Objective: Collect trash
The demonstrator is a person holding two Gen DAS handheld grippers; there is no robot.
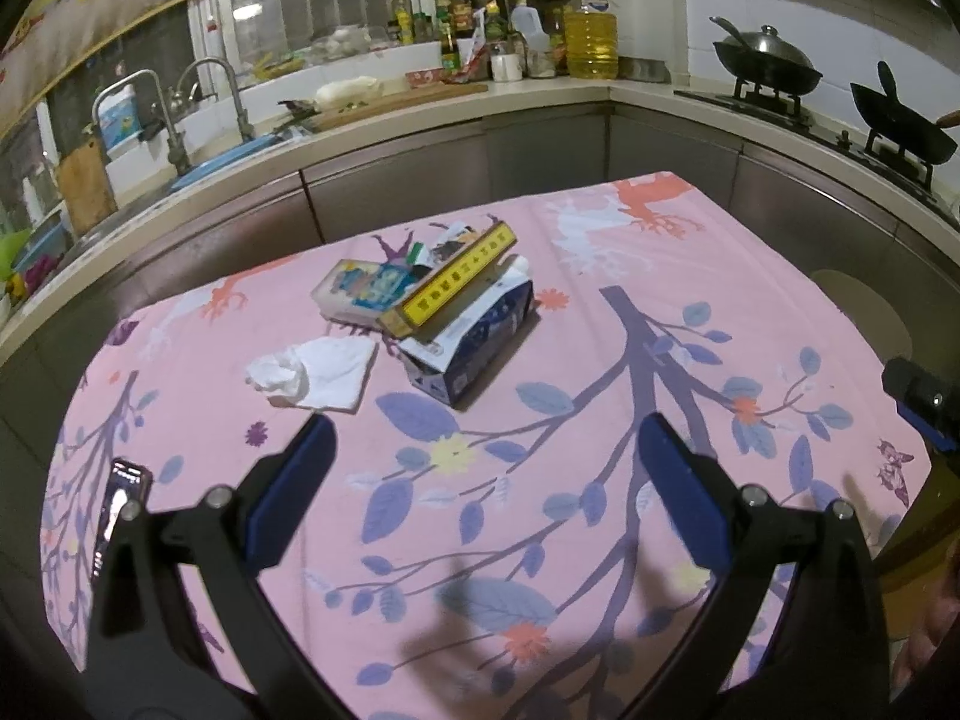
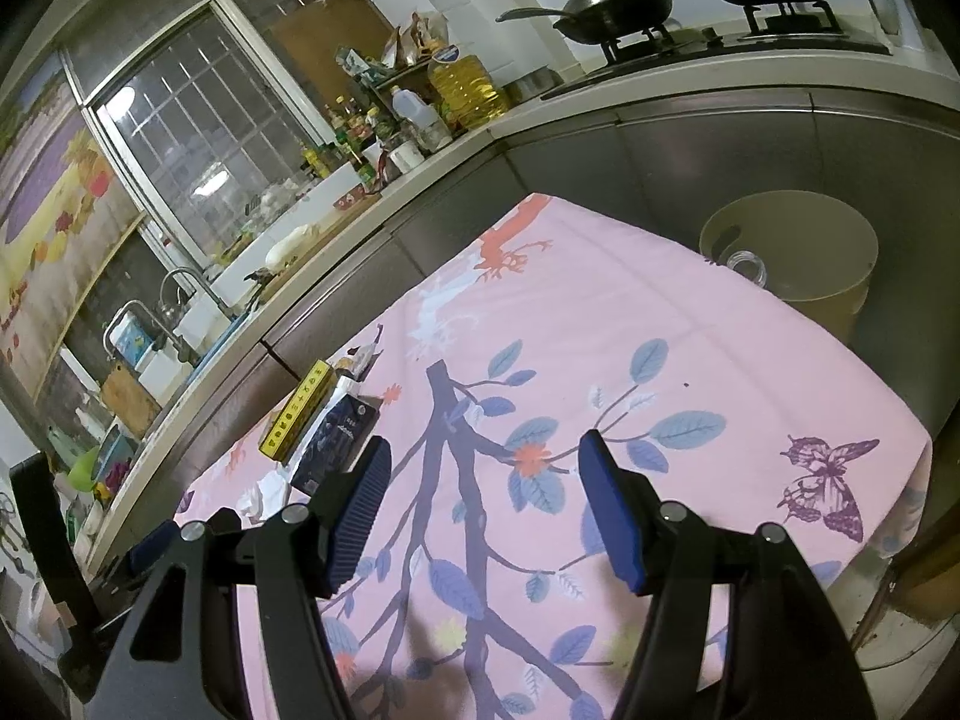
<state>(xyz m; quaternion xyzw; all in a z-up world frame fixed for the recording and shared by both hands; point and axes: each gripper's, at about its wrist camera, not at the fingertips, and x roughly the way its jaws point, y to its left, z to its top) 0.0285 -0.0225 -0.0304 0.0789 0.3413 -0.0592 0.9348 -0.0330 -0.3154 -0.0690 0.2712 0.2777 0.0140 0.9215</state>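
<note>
Trash lies in a pile on the pink floral tablecloth [image 1: 600, 360]: a crumpled white tissue [image 1: 318, 372], a torn dark blue carton [image 1: 474, 336], a long yellow box [image 1: 456, 282] resting on it, and a flat pale box [image 1: 360, 288] behind. My left gripper [image 1: 486, 450] is open and empty, above the cloth just short of the pile. My right gripper [image 2: 486, 468] is open and empty over the cloth; the yellow box [image 2: 297, 411] and blue carton [image 2: 339, 438] lie to its left. A beige bin [image 2: 798, 264] stands beyond the table's far right edge.
A phone [image 1: 120, 510] lies at the table's left edge. Kitchen counters wrap around the table, with a sink and tap [image 1: 198, 114], bottles and an oil jug [image 1: 591, 42], and woks on a stove [image 1: 774, 66]. The bin's rim [image 1: 864, 312] shows at the right.
</note>
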